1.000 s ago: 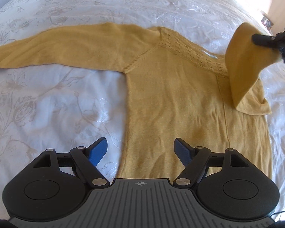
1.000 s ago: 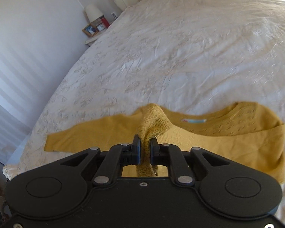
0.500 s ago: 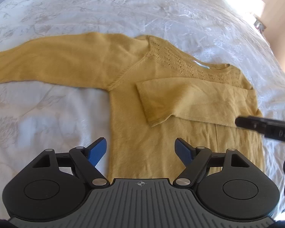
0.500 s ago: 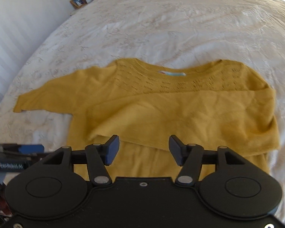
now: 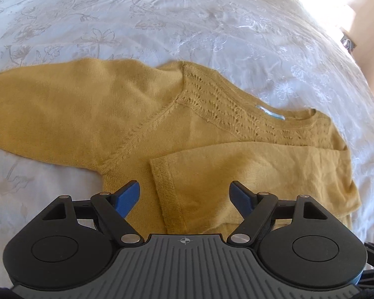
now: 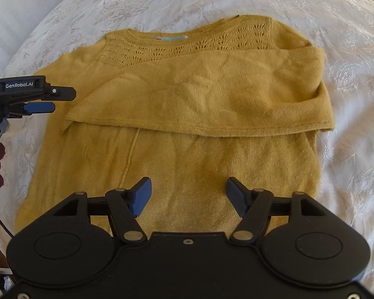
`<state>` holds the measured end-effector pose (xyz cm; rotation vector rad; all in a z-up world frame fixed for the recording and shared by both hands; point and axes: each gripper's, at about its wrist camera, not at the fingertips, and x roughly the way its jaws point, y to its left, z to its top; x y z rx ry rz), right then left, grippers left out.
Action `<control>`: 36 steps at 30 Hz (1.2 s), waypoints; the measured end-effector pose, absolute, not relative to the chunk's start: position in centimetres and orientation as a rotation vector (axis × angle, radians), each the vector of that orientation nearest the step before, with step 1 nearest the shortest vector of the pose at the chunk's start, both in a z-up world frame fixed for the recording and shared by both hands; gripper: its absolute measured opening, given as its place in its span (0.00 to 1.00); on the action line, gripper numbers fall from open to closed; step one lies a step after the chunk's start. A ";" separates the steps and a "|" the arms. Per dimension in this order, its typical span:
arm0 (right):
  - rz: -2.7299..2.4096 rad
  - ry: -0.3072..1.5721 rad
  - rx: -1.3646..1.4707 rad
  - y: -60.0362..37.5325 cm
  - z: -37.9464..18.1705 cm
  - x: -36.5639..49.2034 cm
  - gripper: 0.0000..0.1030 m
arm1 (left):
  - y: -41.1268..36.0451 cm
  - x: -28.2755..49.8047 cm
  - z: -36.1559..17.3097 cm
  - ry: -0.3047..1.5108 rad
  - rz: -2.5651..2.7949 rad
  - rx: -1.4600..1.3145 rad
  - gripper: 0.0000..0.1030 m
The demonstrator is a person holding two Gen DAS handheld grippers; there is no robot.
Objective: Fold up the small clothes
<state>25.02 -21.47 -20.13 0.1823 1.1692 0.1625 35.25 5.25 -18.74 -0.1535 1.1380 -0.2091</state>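
The left tongs stand spread and empty above the mustard sweater, near its unfolded sleeve. The right tongs are opening, nothing between them, over the sweater's lower body. The sweater lies flat on the bed, its other sleeve folded across the chest.

mustard sweater, one sleeve across chest

sweater | mustard knit; flat on bed; one sleeve folded across chest
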 end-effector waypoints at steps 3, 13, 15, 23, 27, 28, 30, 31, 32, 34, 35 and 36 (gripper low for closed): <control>0.182 1.186 0.161 -21.2 -20.9 25.3 0.72 | 5.5 36.0 -20.3 1.184 -0.193 -0.172 0.76; 0.231 1.195 0.115 -20.2 -21.9 25.6 0.84 | 6.1 37.0 -21.5 1.223 -0.194 -0.240 0.80; 0.231 1.195 0.119 -20.2 -21.9 25.7 0.84 | 6.0 36.9 -21.2 1.203 -0.191 -0.236 0.71; 0.229 1.190 0.125 -20.6 -21.8 25.4 0.84 | 5.2 36.6 -20.4 1.167 -0.234 -0.228 0.11; 0.213 1.169 0.165 -21.4 -20.9 25.2 0.82 | 4.8 36.0 -18.3 1.068 -0.234 -0.177 0.08; 0.206 1.158 0.179 -21.7 -20.6 25.0 0.82 | 4.5 35.8 -17.3 1.034 -0.237 -0.146 0.08; 0.182 1.130 0.198 -22.6 -19.6 24.8 0.82 | 4.2 35.4 -15.5 0.971 -0.238 -0.088 0.08; 0.168 1.115 0.206 -23.0 -19.2 24.7 0.82 | 4.3 35.3 -14.7 0.941 -0.231 -0.067 0.08; 0.154 1.097 0.215 -23.6 -18.8 24.6 0.82 | 4.5 35.3 -14.2 0.921 -0.217 -0.057 0.08; 0.115 1.062 0.231 -25.0 -18.0 24.6 0.82 | 5.3 35.9 -14.0 0.918 -0.189 -0.069 0.08; 0.096 1.047 0.241 -25.7 -17.6 24.7 0.82 | 5.7 36.4 -14.2 0.932 -0.181 -0.078 0.08; 0.077 1.034 0.251 -26.5 -17.4 24.9 0.82 | 5.9 36.7 -14.6 0.941 -0.169 -0.080 0.08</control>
